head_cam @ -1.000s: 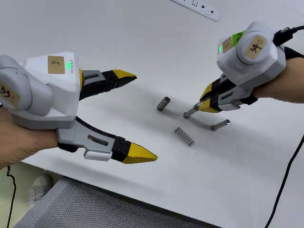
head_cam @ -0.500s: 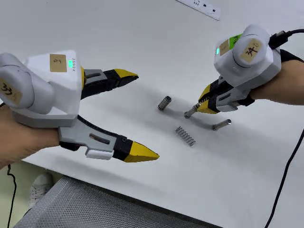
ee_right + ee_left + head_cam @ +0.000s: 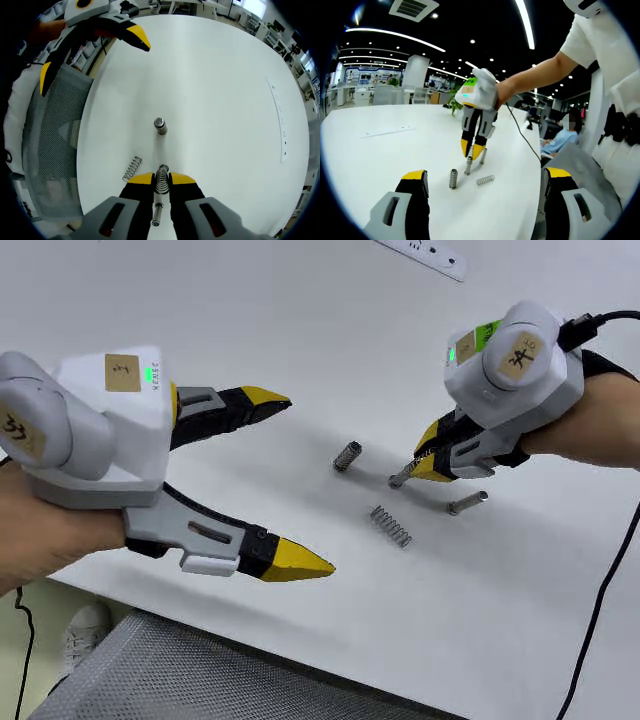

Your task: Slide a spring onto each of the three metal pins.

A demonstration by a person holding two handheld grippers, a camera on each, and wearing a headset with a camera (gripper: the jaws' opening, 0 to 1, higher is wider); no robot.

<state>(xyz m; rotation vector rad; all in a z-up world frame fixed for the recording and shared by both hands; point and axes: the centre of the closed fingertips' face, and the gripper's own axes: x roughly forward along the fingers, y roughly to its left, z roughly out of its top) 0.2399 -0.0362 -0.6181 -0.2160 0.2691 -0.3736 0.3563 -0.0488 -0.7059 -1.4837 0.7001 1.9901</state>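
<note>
Alignment is mattering most while your right claw is pinching a spring around a pin tilted down toward the tabletop, so you are needing to hold coils and pin in line, your left claw hanging wide apart and empty.

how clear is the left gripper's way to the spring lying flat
Likely clear: the left gripper is open, with bare table between it and the flat spring.
</note>
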